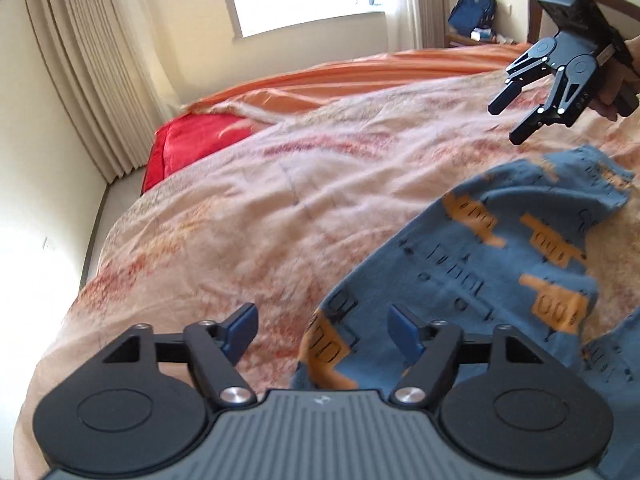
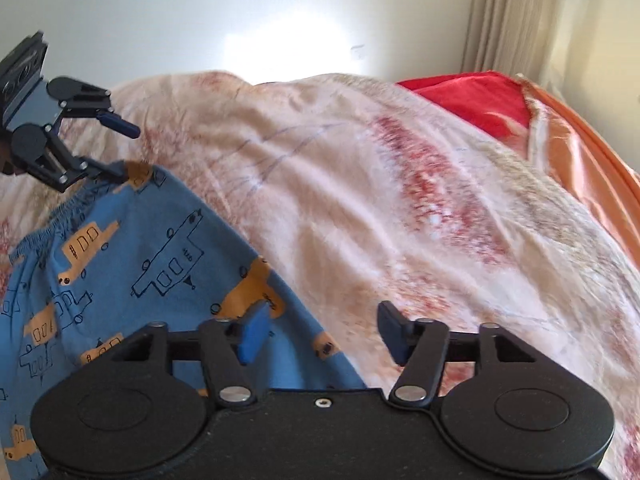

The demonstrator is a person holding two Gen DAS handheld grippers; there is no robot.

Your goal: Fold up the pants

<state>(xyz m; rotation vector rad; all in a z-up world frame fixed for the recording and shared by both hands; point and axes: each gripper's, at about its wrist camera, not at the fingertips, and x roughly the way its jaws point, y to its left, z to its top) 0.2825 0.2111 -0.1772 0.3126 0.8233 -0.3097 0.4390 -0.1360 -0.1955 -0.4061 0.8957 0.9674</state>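
1. Your left gripper (image 1: 323,330) is wide open and holds nothing; the blue pants (image 1: 480,264) lie on the blanket (image 1: 248,216) just ahead, to its right.
2. Your right gripper (image 2: 320,330) is also wide open and empty, with the pants below its left finger.
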